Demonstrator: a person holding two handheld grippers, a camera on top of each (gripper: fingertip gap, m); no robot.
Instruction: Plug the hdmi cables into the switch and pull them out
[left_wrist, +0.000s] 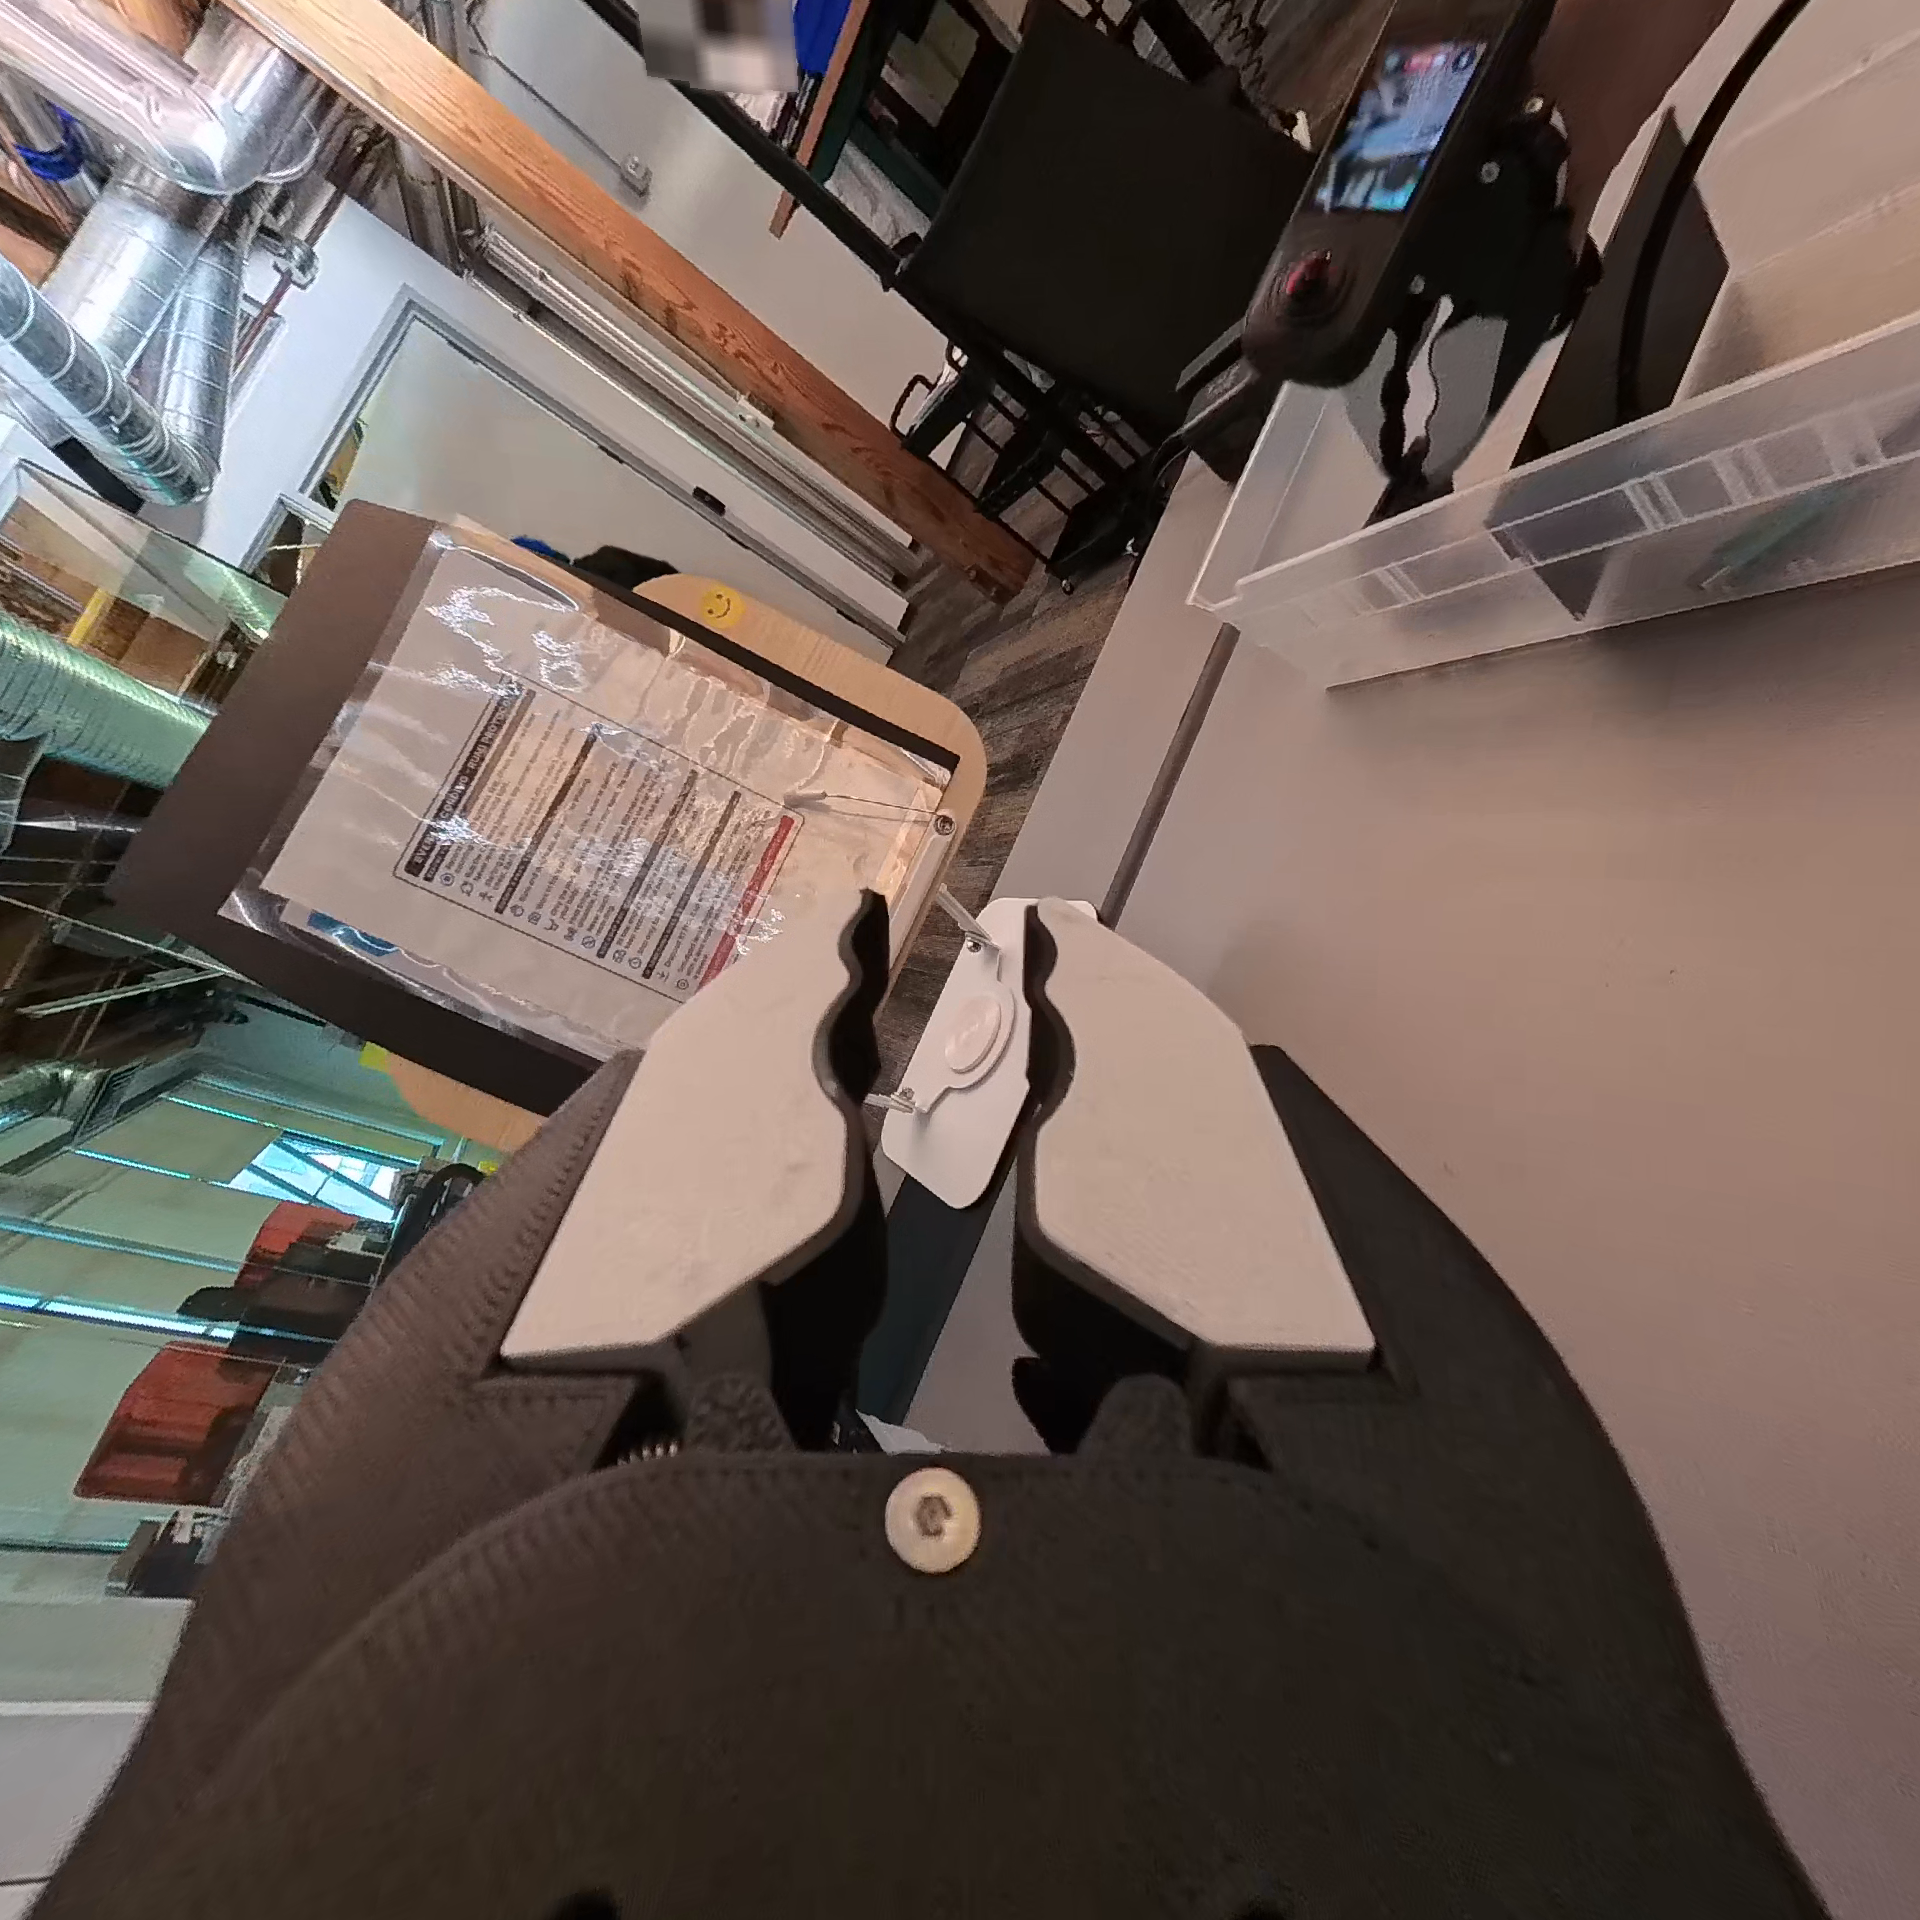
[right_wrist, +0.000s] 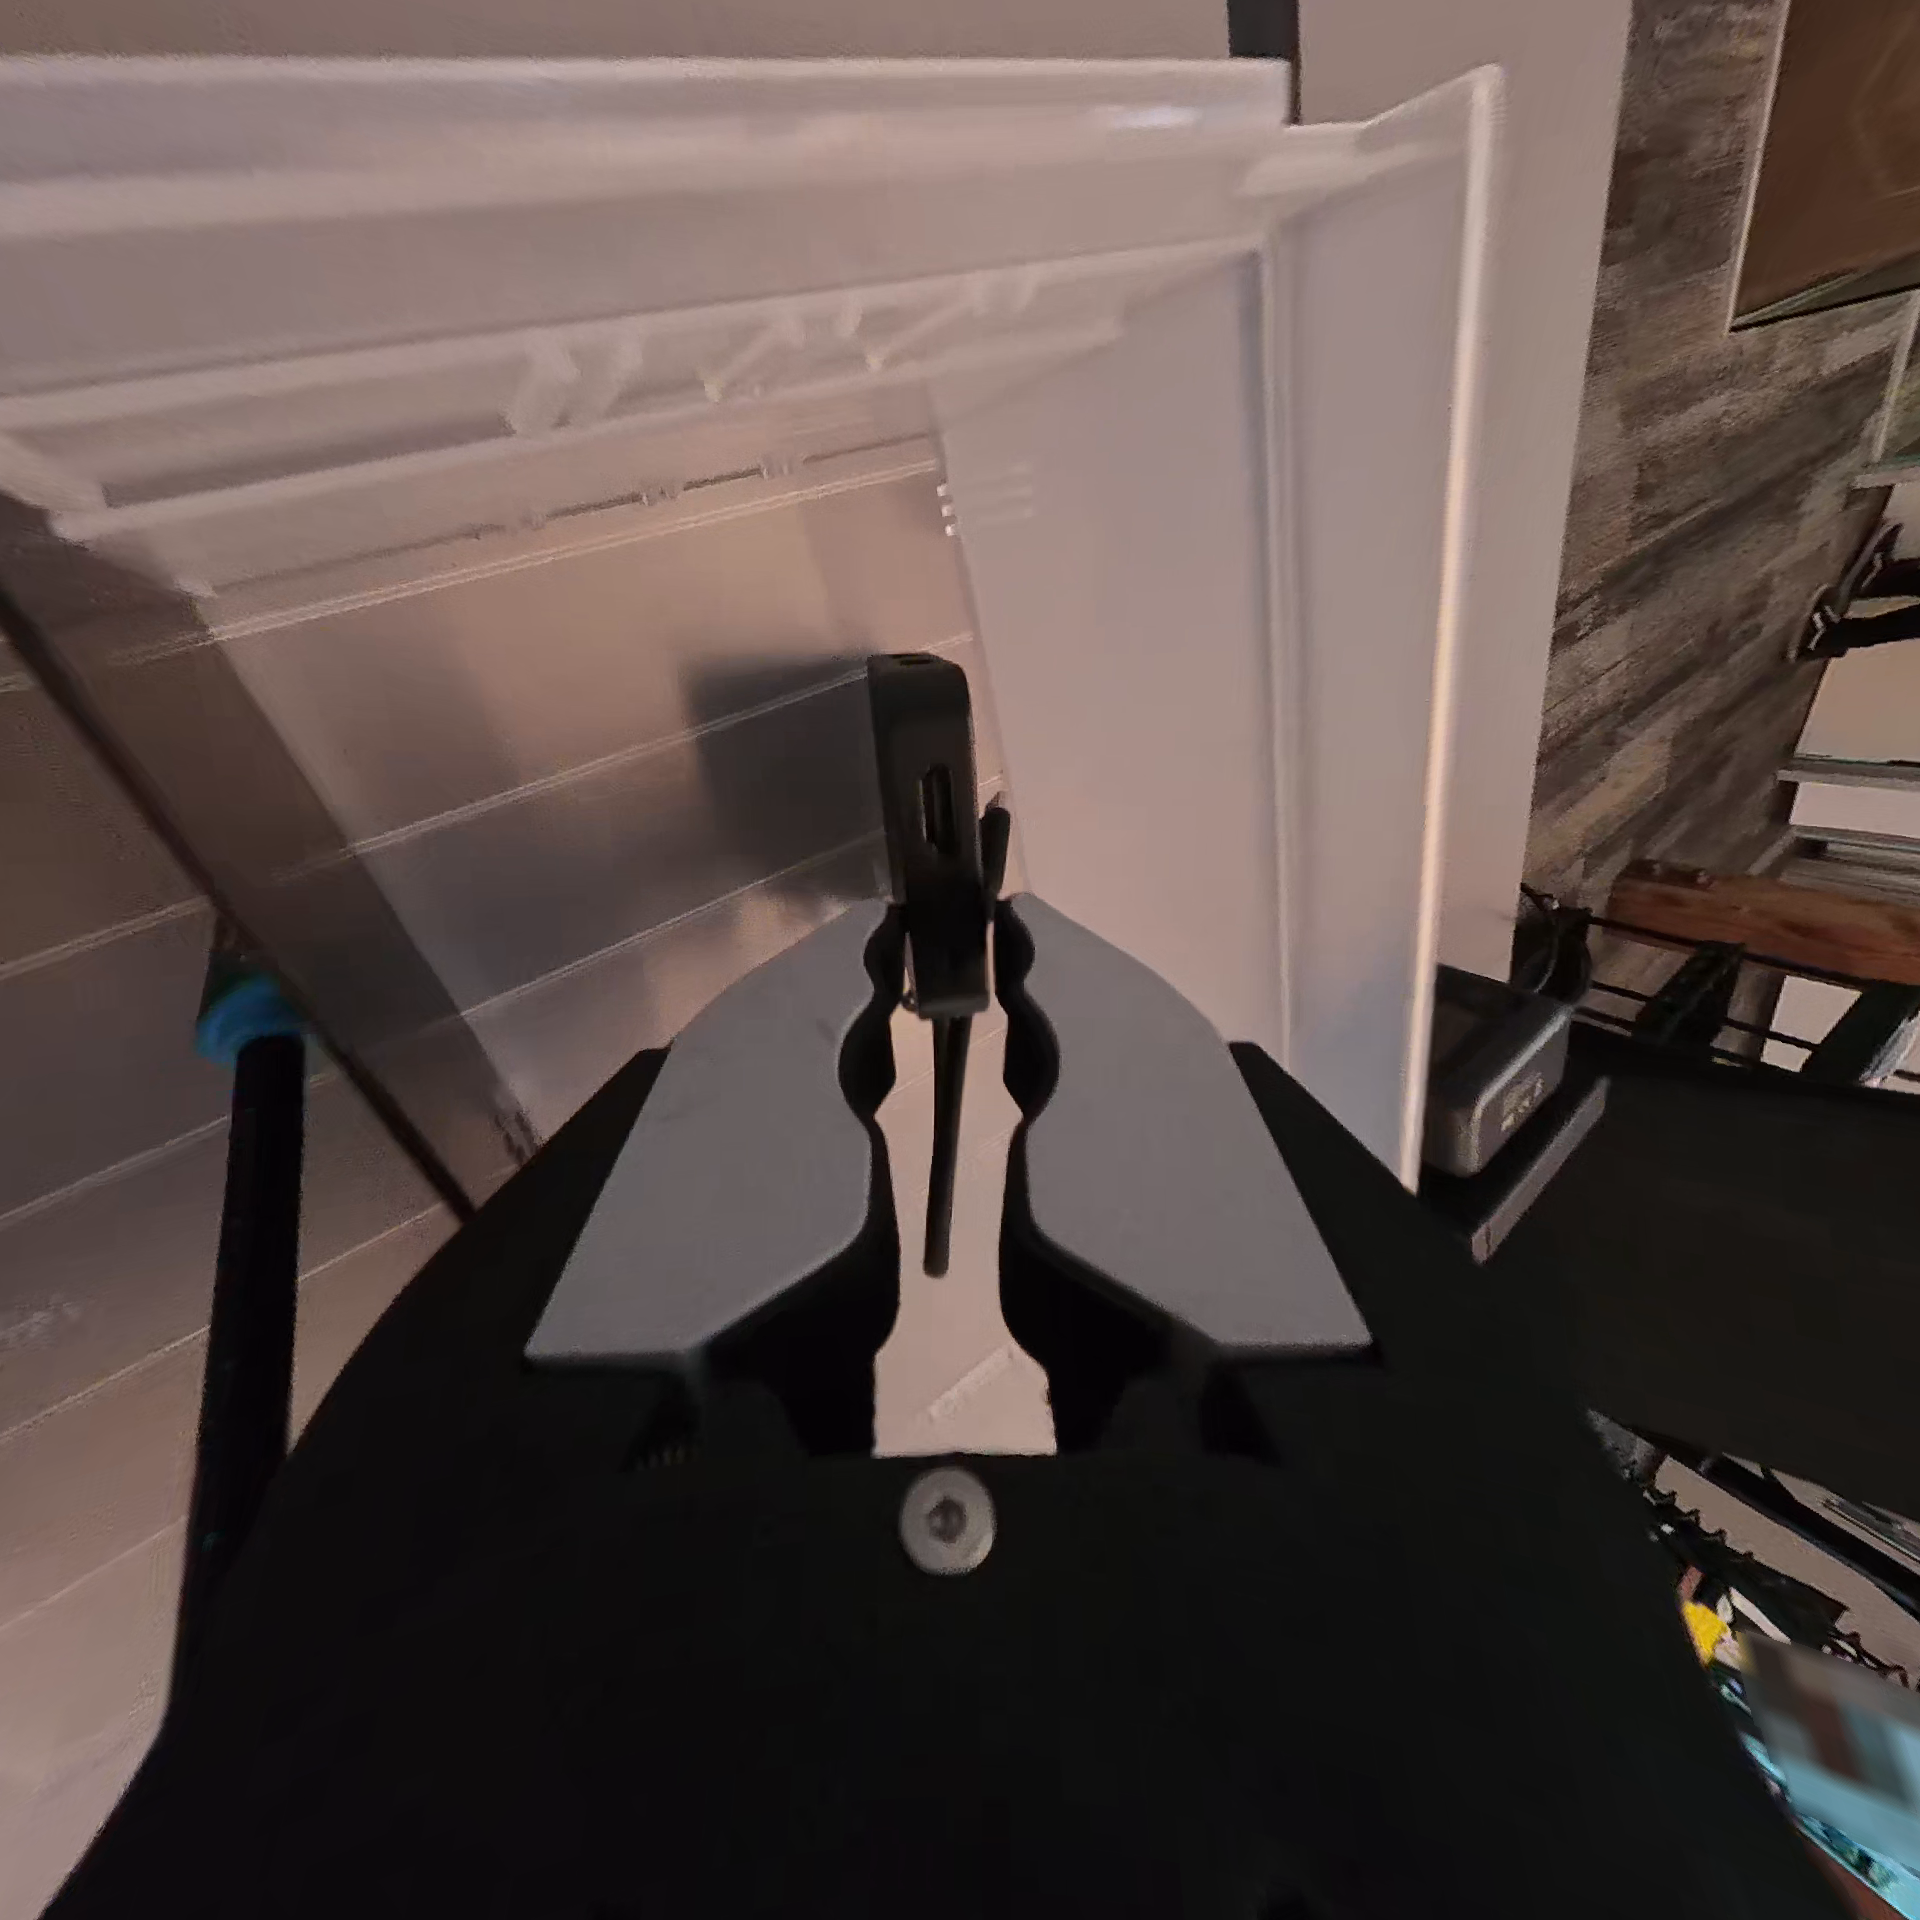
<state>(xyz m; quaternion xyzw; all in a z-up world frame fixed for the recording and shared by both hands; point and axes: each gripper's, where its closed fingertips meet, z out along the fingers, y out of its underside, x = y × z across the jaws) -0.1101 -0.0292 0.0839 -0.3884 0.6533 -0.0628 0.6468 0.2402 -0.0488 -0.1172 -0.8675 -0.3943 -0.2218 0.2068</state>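
Observation:
In the right wrist view my right gripper (right_wrist: 948, 925) is shut on a small black HDMI switch (right_wrist: 925, 769). It holds the switch upright and edge-on, with one port facing the camera. A thin black lead (right_wrist: 943, 1143) hangs from the switch between the fingers. The switch is above a clear plastic bin (right_wrist: 623, 312). A thick black cable with a blue band (right_wrist: 244, 1143) stands at the left. In the left wrist view my left gripper (left_wrist: 956, 914) is open and empty, rolled sideways over the white table's (left_wrist: 1558, 1039) edge. No cable shows there.
The clear bin (left_wrist: 1558, 540) sits on the table at the upper right, with the other gripper's camera screen (left_wrist: 1392, 125) above it. A white bracket (left_wrist: 966, 1049) is at the table edge. A plastic-covered sign panel (left_wrist: 582, 790) stands beyond. A small black box (right_wrist: 1496, 1081) sits at the right.

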